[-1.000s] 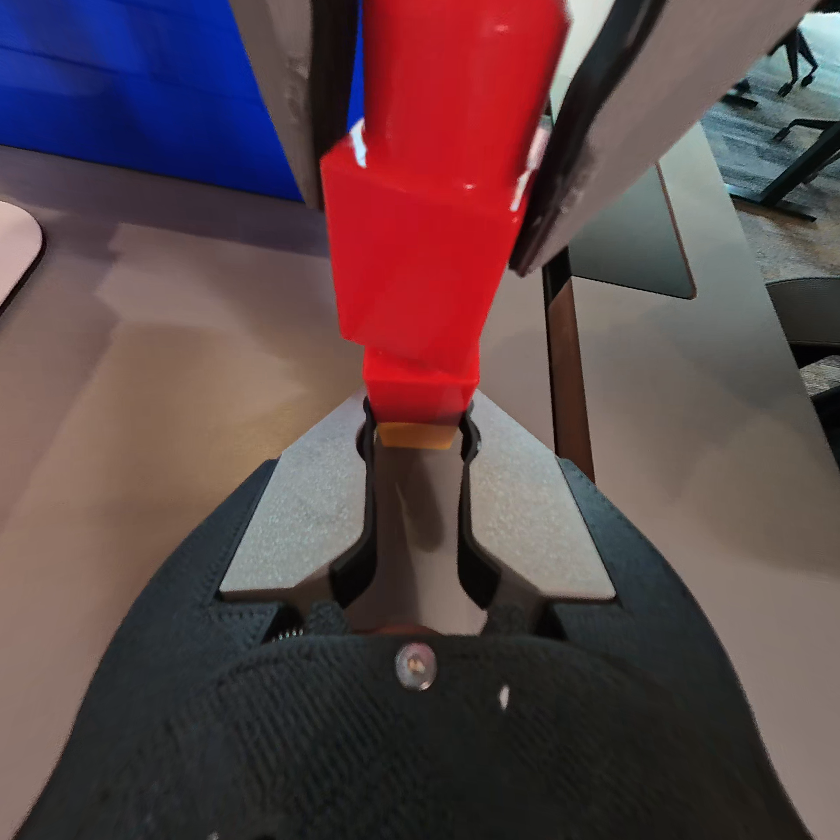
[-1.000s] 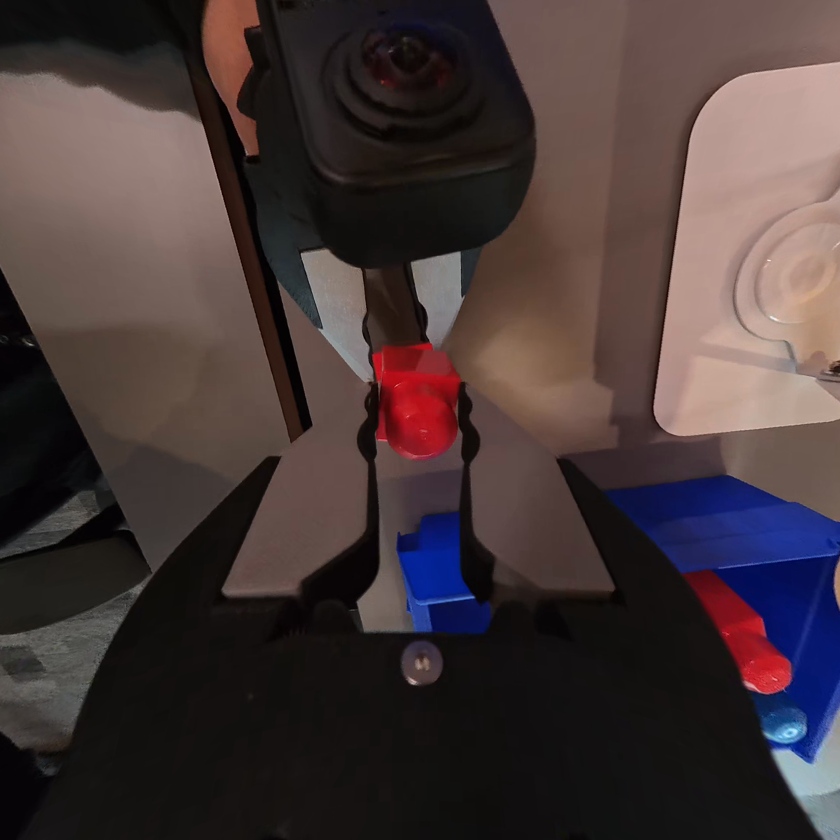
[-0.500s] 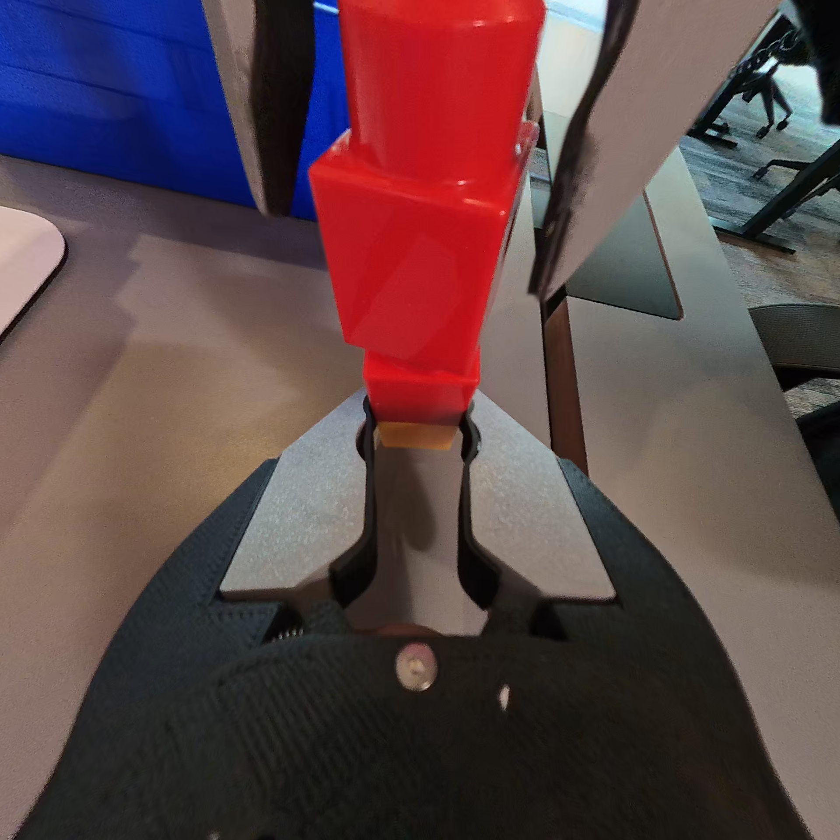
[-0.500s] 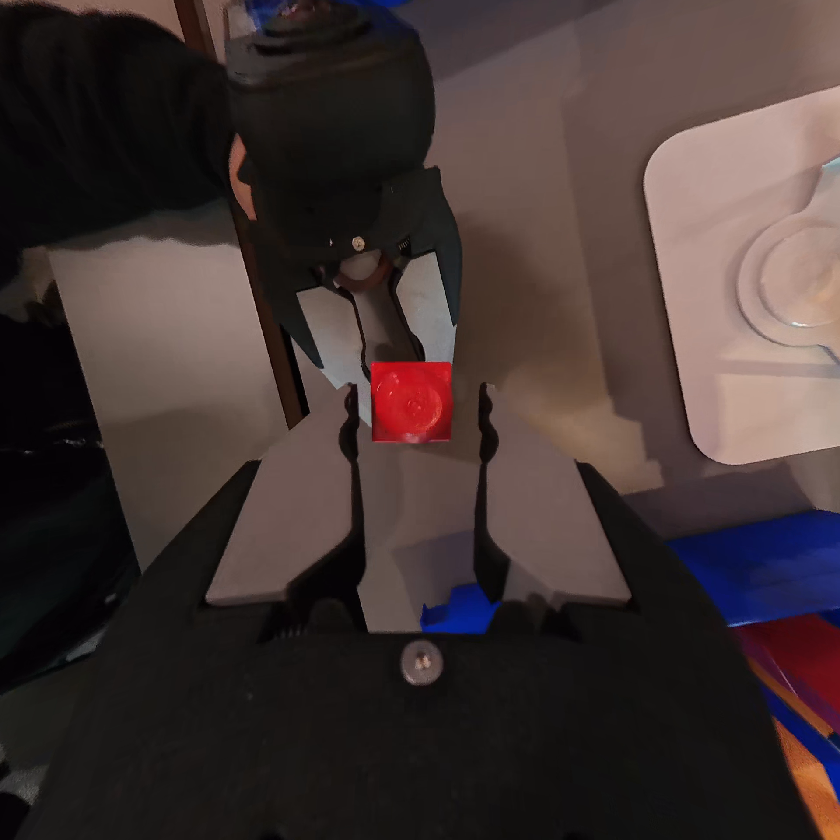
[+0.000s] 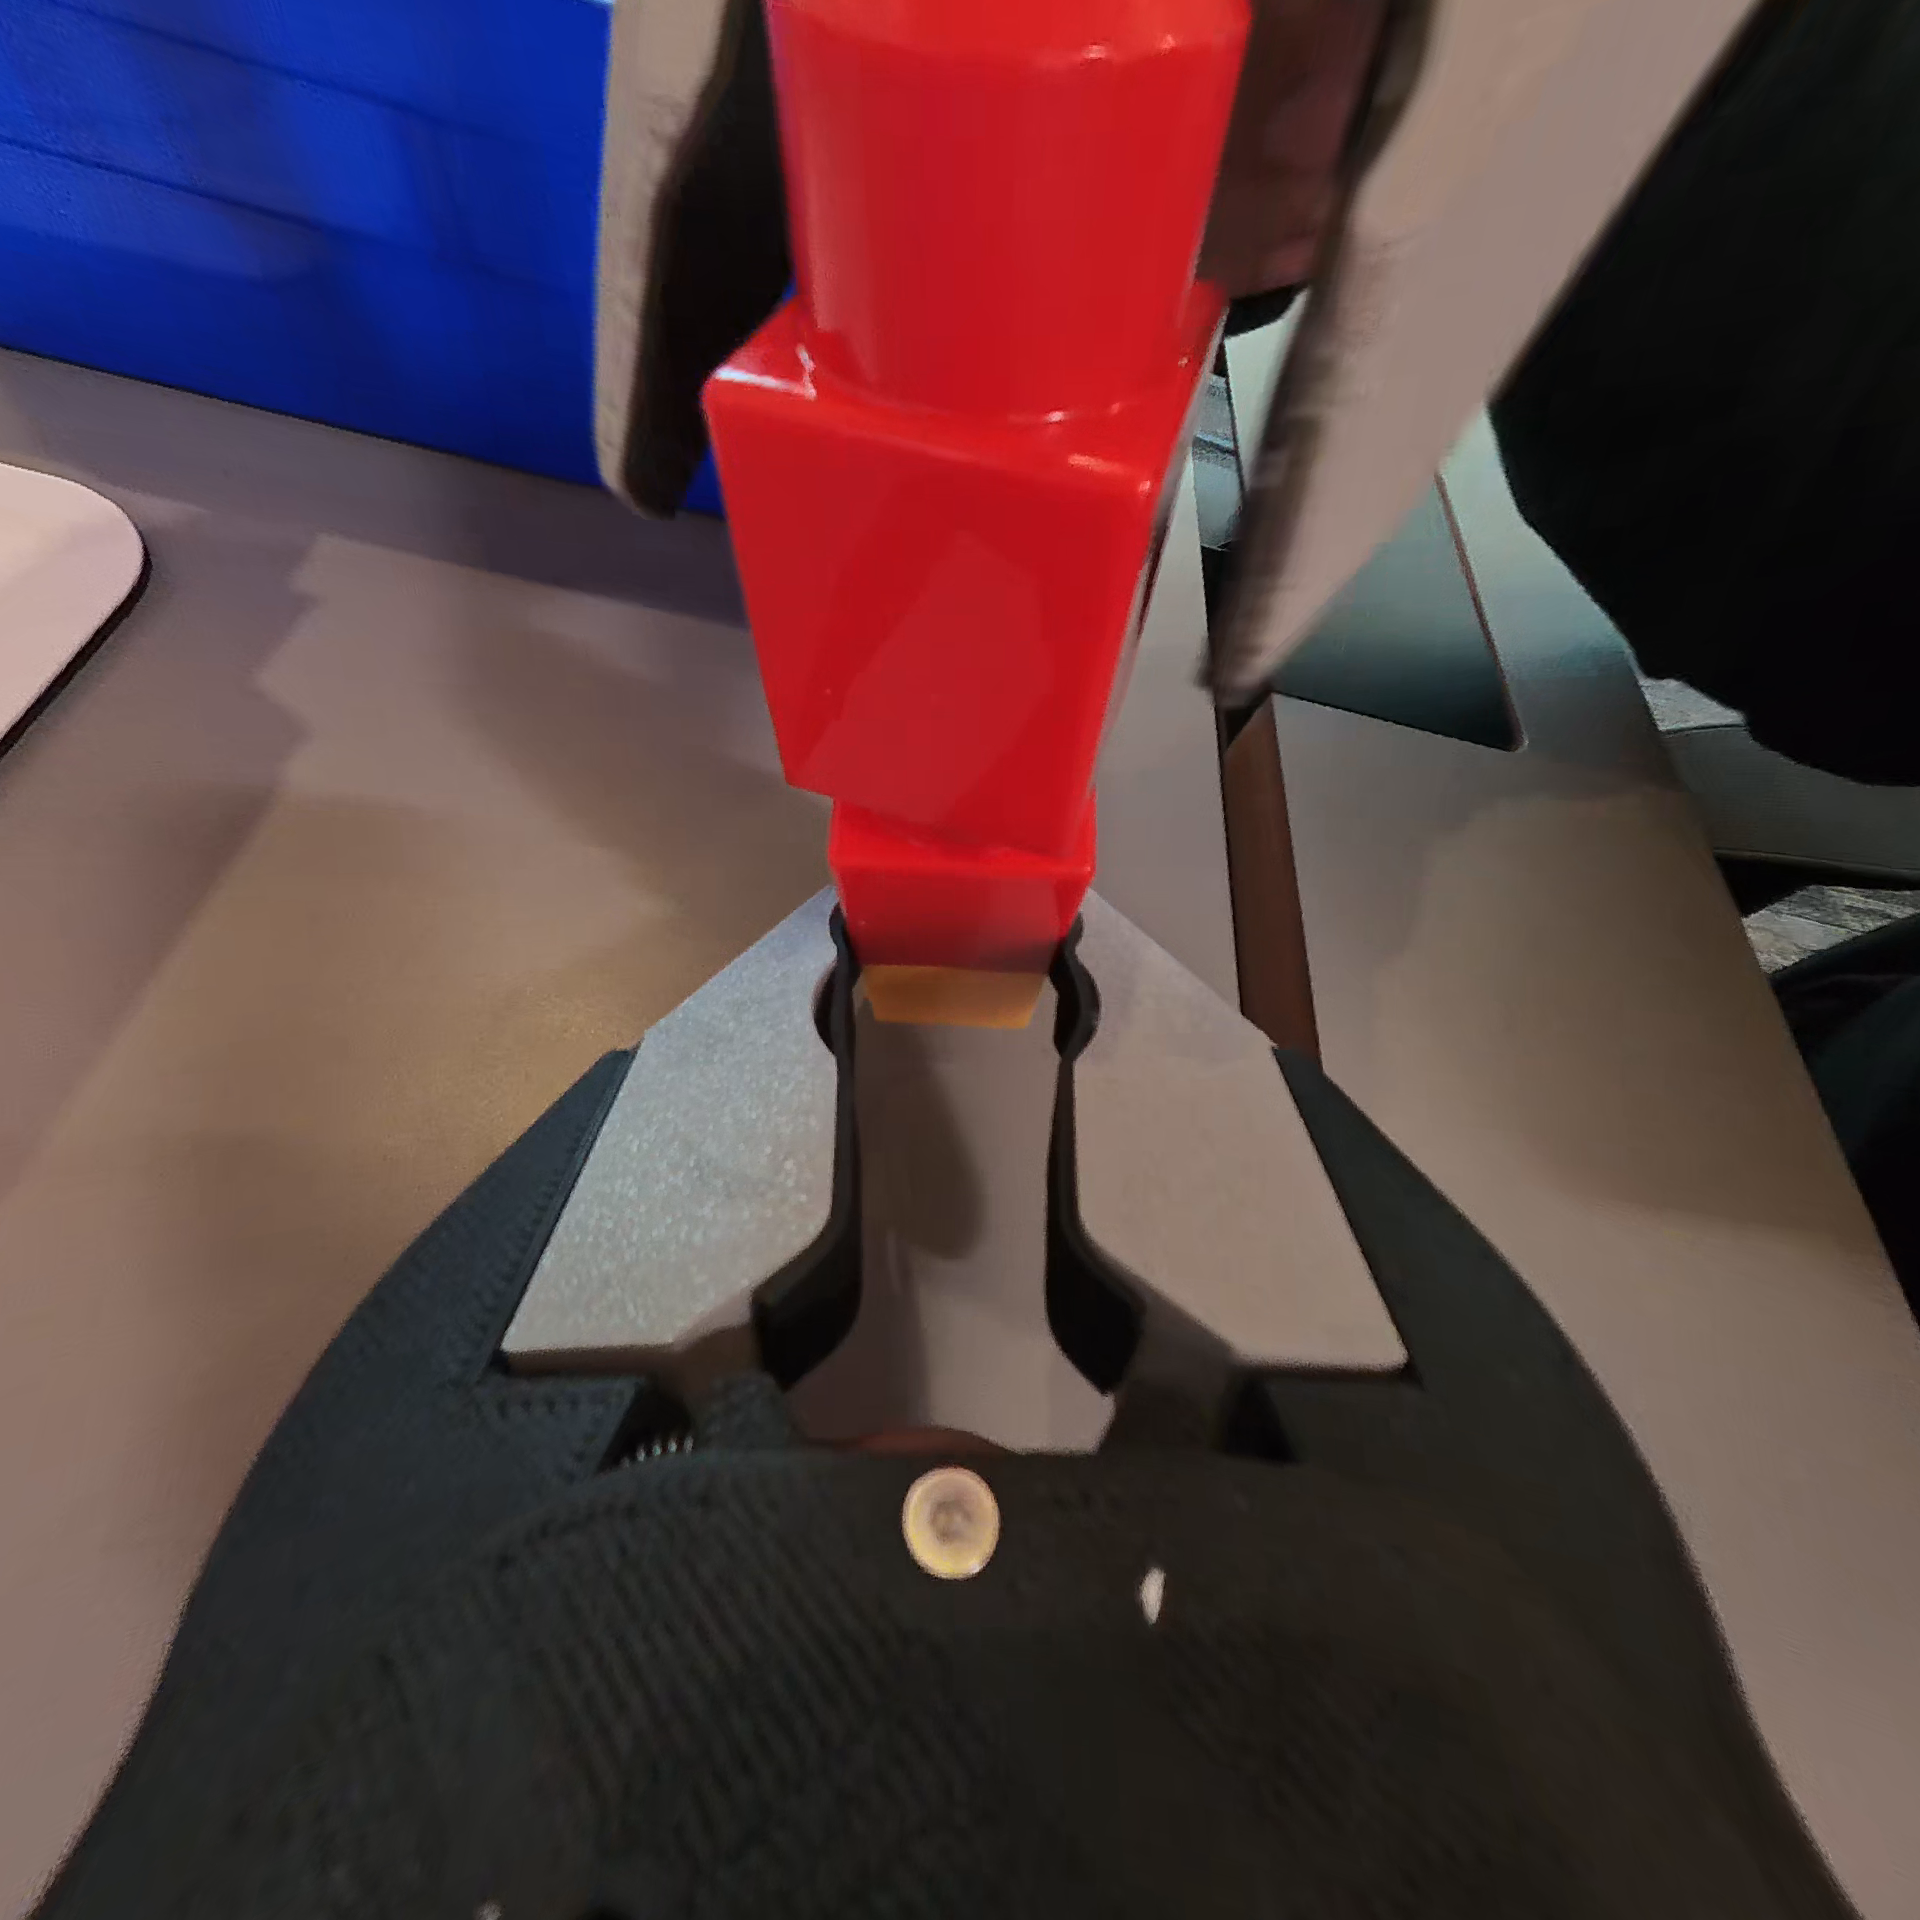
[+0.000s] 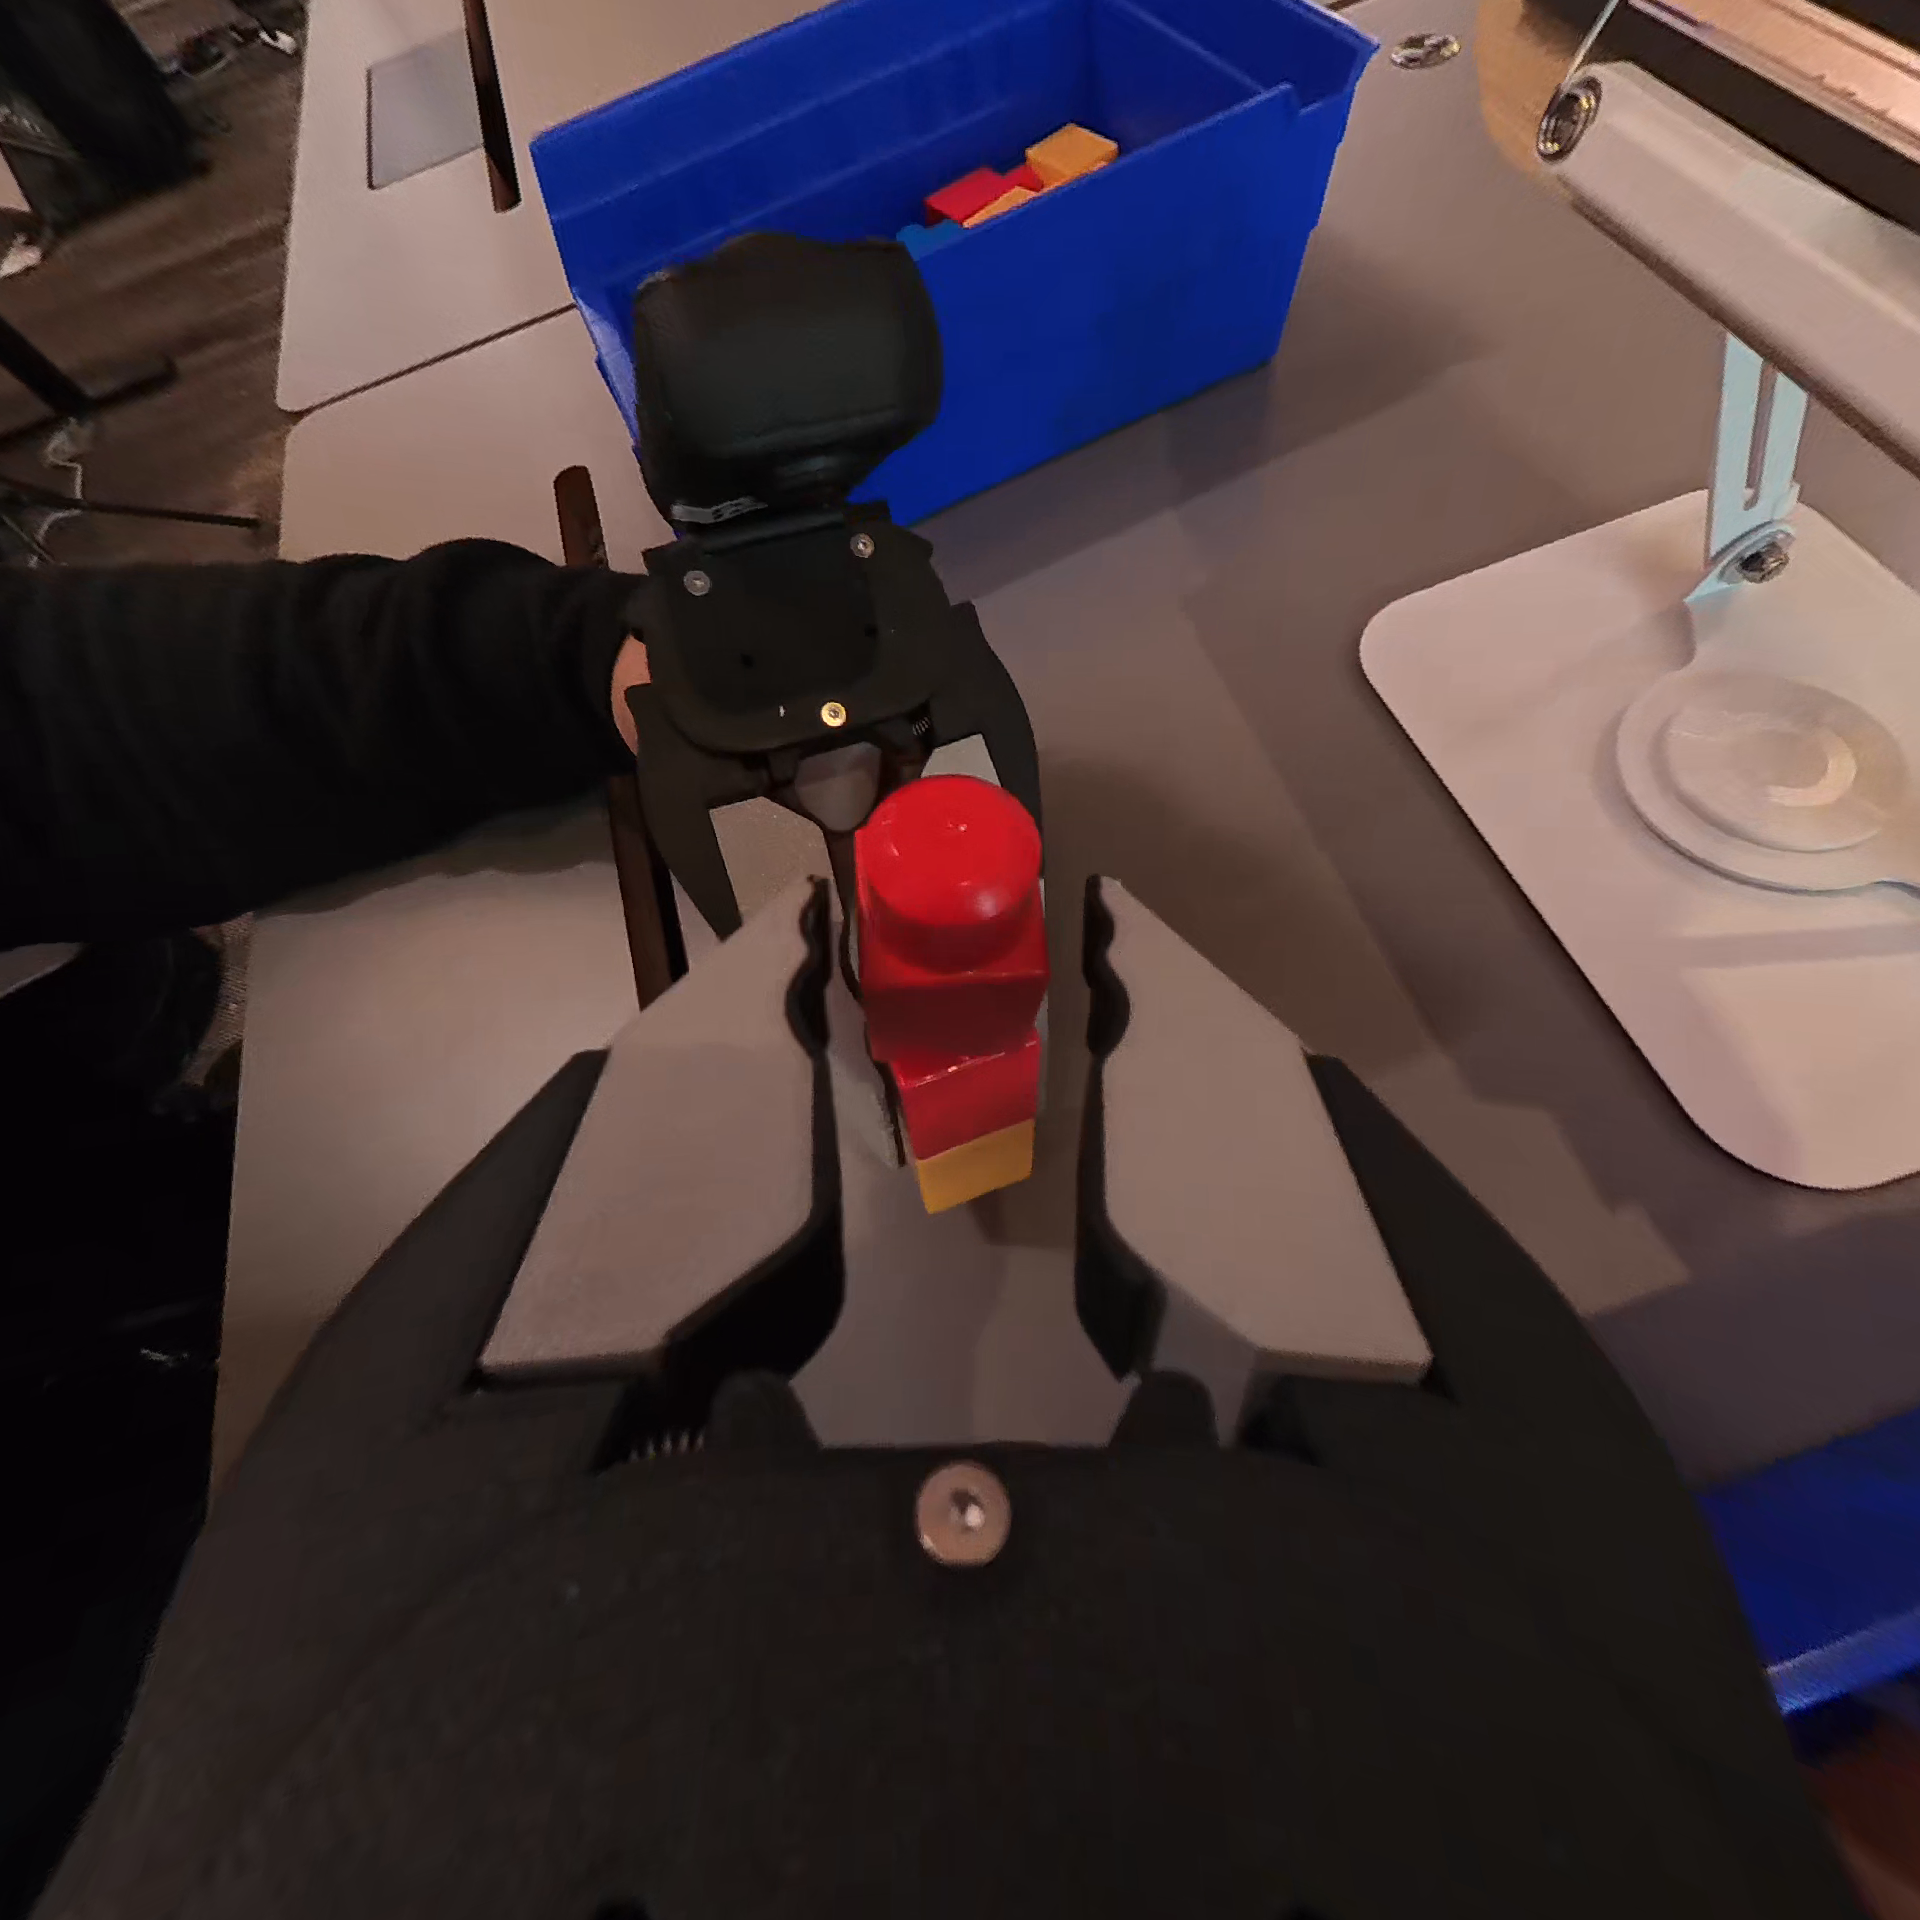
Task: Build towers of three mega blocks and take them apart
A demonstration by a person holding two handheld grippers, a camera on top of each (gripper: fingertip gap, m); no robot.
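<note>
Released a moment ago, the top red block (image 6: 951,914) is no longer clamped by the right gripper (image 6: 951,909), whose jaws are now spread apart and drawn back from either side of it. A three-block tower is thereby shown: the studded red block on a second red block (image 6: 966,1091), on a yellow block (image 6: 975,1169) at the base. It is held upright over the grey table (image 6: 1351,883) by the left gripper (image 5: 956,966), closed on the lower blocks. Building appears finished; taking apart is judged to come next. A blue bin (image 6: 1039,312) of spare blocks is seen well behind.
</note>
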